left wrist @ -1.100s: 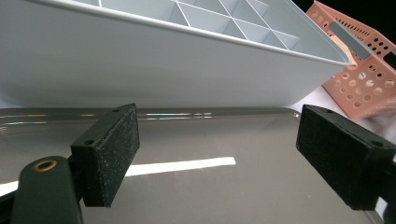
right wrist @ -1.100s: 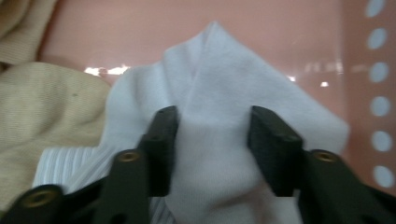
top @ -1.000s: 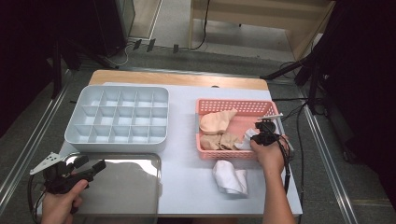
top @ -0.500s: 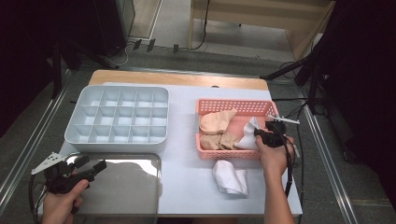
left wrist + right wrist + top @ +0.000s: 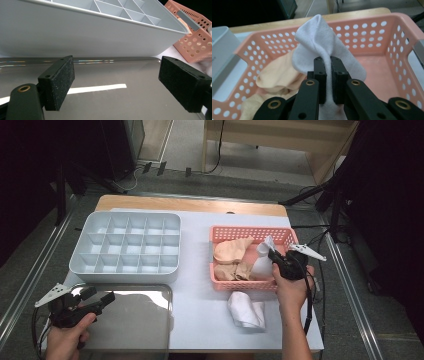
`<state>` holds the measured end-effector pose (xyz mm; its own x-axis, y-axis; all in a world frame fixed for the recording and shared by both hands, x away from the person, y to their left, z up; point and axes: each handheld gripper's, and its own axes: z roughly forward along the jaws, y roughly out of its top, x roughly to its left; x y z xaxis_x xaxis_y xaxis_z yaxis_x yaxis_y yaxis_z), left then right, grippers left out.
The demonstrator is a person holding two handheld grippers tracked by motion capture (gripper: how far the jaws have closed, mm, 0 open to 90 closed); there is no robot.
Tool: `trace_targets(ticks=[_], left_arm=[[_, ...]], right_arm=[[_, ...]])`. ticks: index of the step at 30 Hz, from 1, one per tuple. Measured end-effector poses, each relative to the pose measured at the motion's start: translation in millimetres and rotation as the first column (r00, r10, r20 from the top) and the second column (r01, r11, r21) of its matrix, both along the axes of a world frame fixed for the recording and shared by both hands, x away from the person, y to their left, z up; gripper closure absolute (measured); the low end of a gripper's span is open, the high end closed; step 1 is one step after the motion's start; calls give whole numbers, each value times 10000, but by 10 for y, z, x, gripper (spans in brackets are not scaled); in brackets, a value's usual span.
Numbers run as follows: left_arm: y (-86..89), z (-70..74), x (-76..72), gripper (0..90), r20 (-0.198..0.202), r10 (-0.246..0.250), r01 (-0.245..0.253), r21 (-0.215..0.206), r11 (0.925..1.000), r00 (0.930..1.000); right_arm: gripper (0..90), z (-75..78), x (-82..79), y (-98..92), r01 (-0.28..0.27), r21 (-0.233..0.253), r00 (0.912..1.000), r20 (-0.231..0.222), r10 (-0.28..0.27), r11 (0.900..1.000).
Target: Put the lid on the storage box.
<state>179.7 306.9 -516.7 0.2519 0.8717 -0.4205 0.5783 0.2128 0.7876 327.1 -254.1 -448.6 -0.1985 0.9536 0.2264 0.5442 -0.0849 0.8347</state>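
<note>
The right gripper (image 5: 328, 82) has its jaws pressed together on a fold of a white sock (image 5: 322, 47), which rises above the jaw tips and hangs below them, over the pink basket (image 5: 372, 27). Beige socks (image 5: 277, 77) lie just left of and below the jaws. The pinch takes only a narrow fold, so the sock may slip free, or its hanging end may snag the basket rim. In the high view, another white sock (image 5: 246, 309) lies on the table outside the basket, and the left gripper (image 5: 98, 300) waits, jaws spread, over a metal tray (image 5: 105, 100). Beyond its jaws stands the grey compartment tray (image 5: 82, 32).
</note>
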Motion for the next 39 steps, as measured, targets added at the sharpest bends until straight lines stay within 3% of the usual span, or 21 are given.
trace_targets(ticks=[9, 24, 39], left_arm=[[2, -1, -3, 142, 10, 5, -5, 13, 10000, 10000], [-19, 2, -5, 142, -5, -61, 61, 52, 10000, 10000], [-24, 4, -7, 142, 115, 44, -47, 261, 9996, 9999]], right_arm=[[859, 44, -114, 68, 72, 465, 9897, 1426, -138, 9989], [856, 61, -243, 109, 153, 680, 9733, 2273, -304, 9976], [854, 134, -421, 122, 26, 997, 9603, 2773, -303, 9950]])
